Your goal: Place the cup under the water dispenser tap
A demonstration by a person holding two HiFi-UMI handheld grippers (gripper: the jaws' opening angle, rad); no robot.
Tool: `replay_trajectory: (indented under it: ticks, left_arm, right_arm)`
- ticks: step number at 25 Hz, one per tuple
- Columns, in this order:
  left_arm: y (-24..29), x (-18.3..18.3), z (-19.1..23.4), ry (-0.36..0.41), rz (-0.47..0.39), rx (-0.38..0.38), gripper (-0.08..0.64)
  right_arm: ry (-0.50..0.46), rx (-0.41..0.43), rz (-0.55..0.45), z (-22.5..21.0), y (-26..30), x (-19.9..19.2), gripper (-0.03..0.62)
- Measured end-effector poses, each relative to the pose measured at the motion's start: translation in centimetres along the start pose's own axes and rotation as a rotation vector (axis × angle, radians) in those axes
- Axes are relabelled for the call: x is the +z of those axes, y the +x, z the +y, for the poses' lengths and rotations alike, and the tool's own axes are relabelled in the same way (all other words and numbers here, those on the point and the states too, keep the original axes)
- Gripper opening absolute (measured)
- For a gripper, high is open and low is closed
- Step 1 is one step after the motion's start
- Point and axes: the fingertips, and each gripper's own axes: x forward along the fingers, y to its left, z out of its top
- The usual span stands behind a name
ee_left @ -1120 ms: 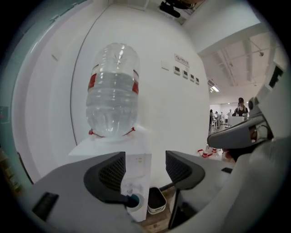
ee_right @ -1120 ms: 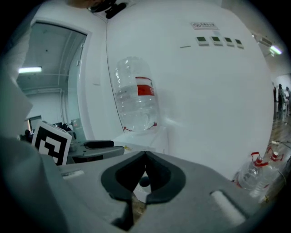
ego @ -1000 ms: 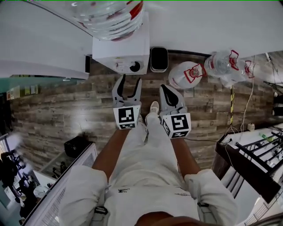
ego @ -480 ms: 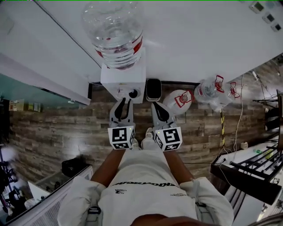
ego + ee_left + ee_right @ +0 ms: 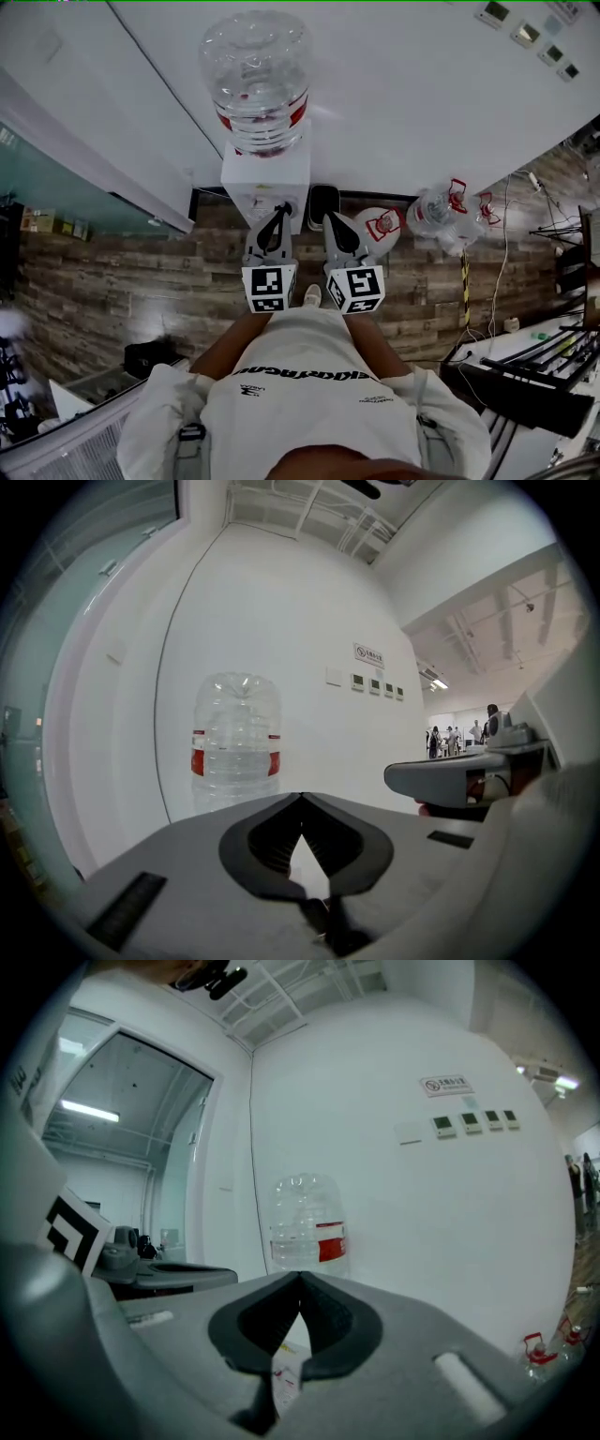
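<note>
Water dispenser (image 5: 265, 183) stands against the white wall (image 5: 422, 103), a large clear bottle (image 5: 256, 75) with a red band upended on top of it. In the head view the person stands right in front of it on a wood-plank floor (image 5: 112, 272), holding both grippers out side by side toward its front. The left gripper (image 5: 278, 214) points at the dispenser's front face, its jaws pressed together with nothing between them; the left gripper view confirms the tips meeting, with the bottle rising behind them. The right gripper (image 5: 333, 221) sits just beside it, aimed between the dispenser and a black bin (image 5: 324, 202) that stands against the dispenser's right side. Its jaws are also closed tip to tip and empty; only the dispenser's front shows through the oval gap behind the tips. Two spare water bottles (image 5: 441, 211) lie on the floor further right, near the wall. A light shoe (image 5: 312, 296) shows between the two marker cubes. No cup can be made out in any view.
</note>
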Motion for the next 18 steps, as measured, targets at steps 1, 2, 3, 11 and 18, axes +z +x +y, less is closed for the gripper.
replay_trajectory:
  ticks: [1, 2, 3, 11, 18]
  left_arm:
    - [-0.11, 0.22, 0.04, 0.011, -0.006, 0.004, -0.003]
    - [-0.31, 0.35, -0.04, 0.014, -0.009, 0.006, -0.003]
    - [-0.51, 0.39, -0.18, 0.012, -0.012, 0.008, -0.003]
    - [-0.54, 0.9, -0.66, 0.031, -0.035, -0.007, -0.003]
    - [-0.36, 1.1, -0.58, 0.035, -0.047, -0.017, -0.003]
  right_arm:
    - [-0.002, -0.002, -0.007, 0.01, -0.07, 0.22, 0.0]
    - [-0.003, 0.001, -0.01, 0.09, -0.22, 0.32, -0.002]
    - [-0.004, 0.006, -0.009, 0.17, -0.37, 0.31, -0.002]
    - [-0.008, 0.03, -0.008, 0.58, -0.15, 0.24, 0.0]
    - [-0.007, 0.011, -0.016, 0.16, 0.07, 0.26, -0.002]
